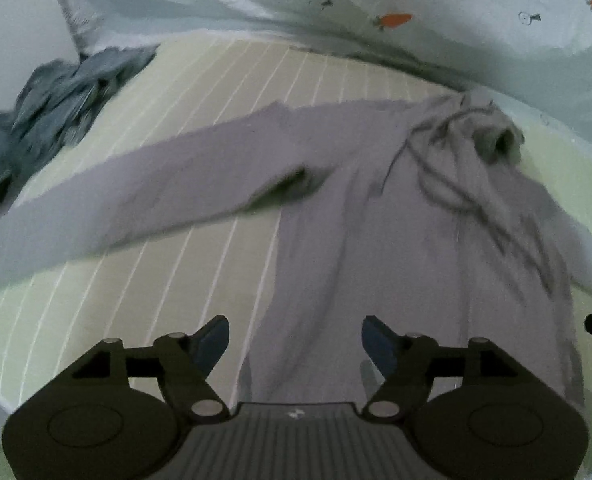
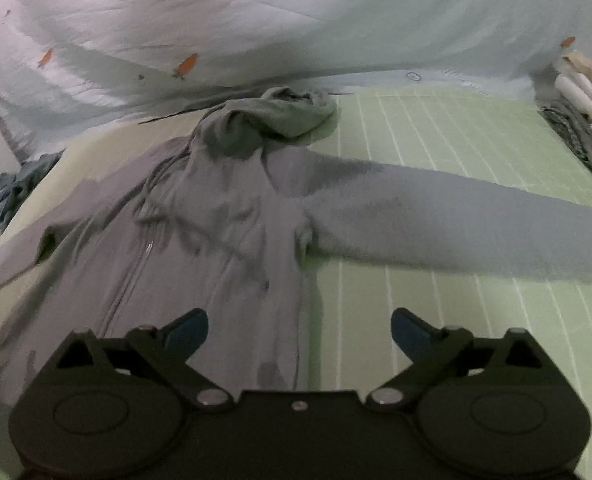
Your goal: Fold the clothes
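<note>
Grey zip hoodie (image 2: 215, 240) lay spread on the bed (image 2: 436, 140), sleeves out; both grippers (image 1: 296, 340) (image 2: 300, 332) gaped empty. The bunched hood (image 2: 271, 124) risked a lumpy fold.

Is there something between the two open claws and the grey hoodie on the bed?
Nothing visible. The left claw and right claw both hang open directly over the grey zip hoodie, with no object between them and its fabric.

text: none legible | left gripper (image 1: 296, 344): small pale emblem on body, unreadable
</note>
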{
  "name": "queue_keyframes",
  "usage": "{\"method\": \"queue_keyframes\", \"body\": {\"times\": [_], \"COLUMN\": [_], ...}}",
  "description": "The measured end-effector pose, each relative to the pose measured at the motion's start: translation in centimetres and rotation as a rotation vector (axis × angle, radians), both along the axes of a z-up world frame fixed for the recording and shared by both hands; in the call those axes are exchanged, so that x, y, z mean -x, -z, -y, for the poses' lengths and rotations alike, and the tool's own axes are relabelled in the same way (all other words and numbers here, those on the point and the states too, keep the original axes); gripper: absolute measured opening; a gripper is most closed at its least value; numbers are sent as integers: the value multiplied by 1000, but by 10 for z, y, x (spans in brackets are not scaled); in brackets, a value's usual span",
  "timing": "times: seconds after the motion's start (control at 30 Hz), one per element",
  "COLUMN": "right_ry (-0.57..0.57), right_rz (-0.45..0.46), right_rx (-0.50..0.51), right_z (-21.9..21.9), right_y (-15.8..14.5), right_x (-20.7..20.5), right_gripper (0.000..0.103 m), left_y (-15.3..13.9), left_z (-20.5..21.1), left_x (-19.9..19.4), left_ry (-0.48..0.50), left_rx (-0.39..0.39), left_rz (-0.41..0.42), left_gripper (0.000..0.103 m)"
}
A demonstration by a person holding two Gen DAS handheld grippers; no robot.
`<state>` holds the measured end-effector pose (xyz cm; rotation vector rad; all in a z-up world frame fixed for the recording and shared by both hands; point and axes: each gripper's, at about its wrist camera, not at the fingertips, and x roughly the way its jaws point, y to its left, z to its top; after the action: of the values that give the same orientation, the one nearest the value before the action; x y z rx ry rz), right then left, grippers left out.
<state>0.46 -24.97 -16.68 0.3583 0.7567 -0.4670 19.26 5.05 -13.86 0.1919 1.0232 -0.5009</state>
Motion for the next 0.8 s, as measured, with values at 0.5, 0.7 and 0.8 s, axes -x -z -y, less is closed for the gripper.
{"method": "queue_keyframes", "body": {"times": [0.5, 0.7, 0.8], "right_ry": [207, 209, 179], "right_rz": [-41, -60, -48], "right_rx": [40, 68, 41], "right_z": [155, 182, 185], "right_y": [16, 26, 31], "right_x": [-176, -235, -243], "right_gripper": [103, 103, 103], "left_y": [17, 40, 55], "left_z": [212, 288, 324], "left_x": [-165, -209, -214], "left_ry": [210, 284, 363], "left_rx": [66, 141, 129], "left_rz": [35, 1, -6], "left_gripper": [90, 93, 93]}}
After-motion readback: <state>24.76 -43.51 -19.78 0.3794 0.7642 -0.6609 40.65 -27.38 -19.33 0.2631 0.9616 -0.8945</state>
